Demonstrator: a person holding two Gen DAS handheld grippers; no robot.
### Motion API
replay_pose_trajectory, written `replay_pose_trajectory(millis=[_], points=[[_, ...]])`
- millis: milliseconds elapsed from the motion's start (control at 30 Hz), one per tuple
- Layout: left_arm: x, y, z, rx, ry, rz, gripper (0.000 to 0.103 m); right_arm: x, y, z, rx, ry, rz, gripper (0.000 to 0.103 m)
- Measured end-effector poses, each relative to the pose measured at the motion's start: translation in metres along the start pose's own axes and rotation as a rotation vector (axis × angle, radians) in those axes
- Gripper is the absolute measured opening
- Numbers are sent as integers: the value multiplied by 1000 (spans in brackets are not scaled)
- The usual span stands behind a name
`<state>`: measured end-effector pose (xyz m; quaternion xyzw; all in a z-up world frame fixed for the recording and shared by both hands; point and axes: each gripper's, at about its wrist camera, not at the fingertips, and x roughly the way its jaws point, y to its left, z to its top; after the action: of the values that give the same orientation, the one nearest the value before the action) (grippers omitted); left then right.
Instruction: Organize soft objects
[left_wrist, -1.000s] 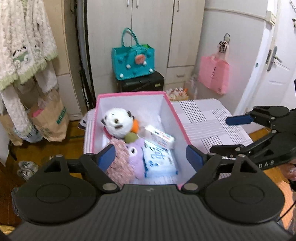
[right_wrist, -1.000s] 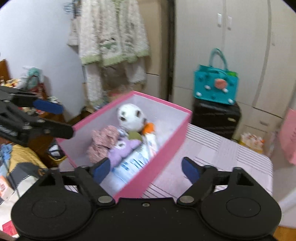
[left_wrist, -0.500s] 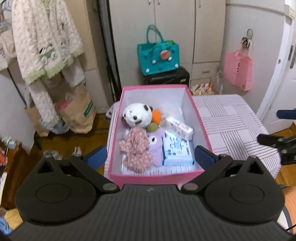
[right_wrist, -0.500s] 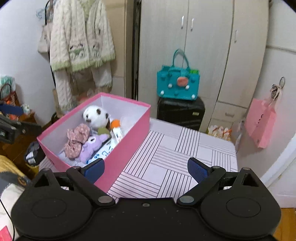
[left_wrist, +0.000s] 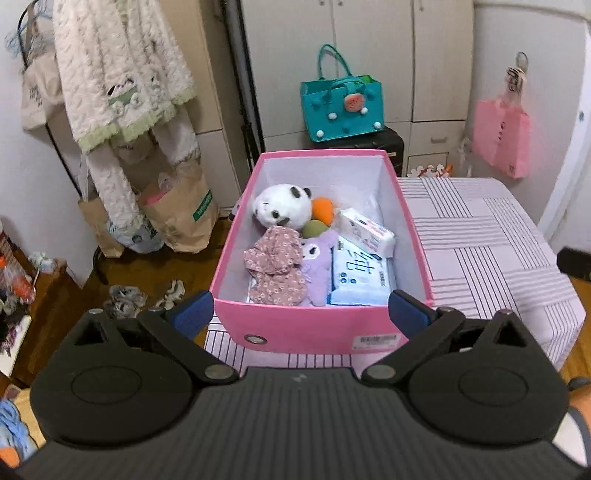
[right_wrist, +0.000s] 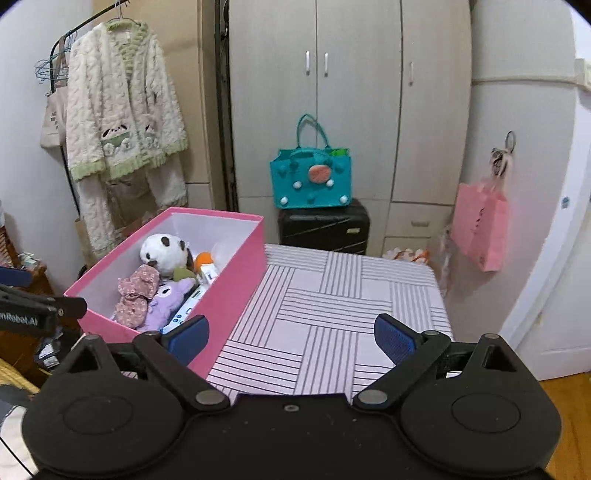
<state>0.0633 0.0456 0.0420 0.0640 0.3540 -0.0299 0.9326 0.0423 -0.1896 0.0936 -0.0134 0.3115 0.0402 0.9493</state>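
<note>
A pink box (left_wrist: 303, 332) (right_wrist: 236, 291) stands on the left part of a table with a striped cloth (left_wrist: 480, 243) (right_wrist: 332, 314). Inside lie a panda plush (left_wrist: 282, 210) (right_wrist: 162, 249), an orange toy (left_wrist: 322, 208), a floral pink cloth (left_wrist: 275, 269) (right_wrist: 138, 291), a purple plush (left_wrist: 317, 269) (right_wrist: 166, 302) and blue and white tissue packs (left_wrist: 360, 277). My left gripper (left_wrist: 301, 314) hangs open in front of the box's near wall, holding nothing. My right gripper (right_wrist: 291, 338) is open over the bare cloth to the right of the box, also holding nothing.
Behind the table a teal handbag (left_wrist: 341, 107) (right_wrist: 310, 177) sits on a black suitcase (right_wrist: 325, 227) before wardrobe doors. A pink bag (left_wrist: 502, 136) (right_wrist: 480, 229) hangs on the right wall. A fluffy robe (left_wrist: 122, 74) and paper bags (left_wrist: 177, 210) stand left.
Both grippers have drawn back from the box, so it looks smaller and its front wall shows. The left jaws stand a little wider. The right view has swung right onto the bare cloth.
</note>
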Motion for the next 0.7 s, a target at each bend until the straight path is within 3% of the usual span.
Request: replay_pose_trajectory(millis=[400,700], points=[[-12,-28,-12,2,-10,-64,102,-20,0,-13,-3,-10,-45,98],[-6,-45,-19,27,10,-41,102,-24,-8,-21,20,-4,-73,98]])
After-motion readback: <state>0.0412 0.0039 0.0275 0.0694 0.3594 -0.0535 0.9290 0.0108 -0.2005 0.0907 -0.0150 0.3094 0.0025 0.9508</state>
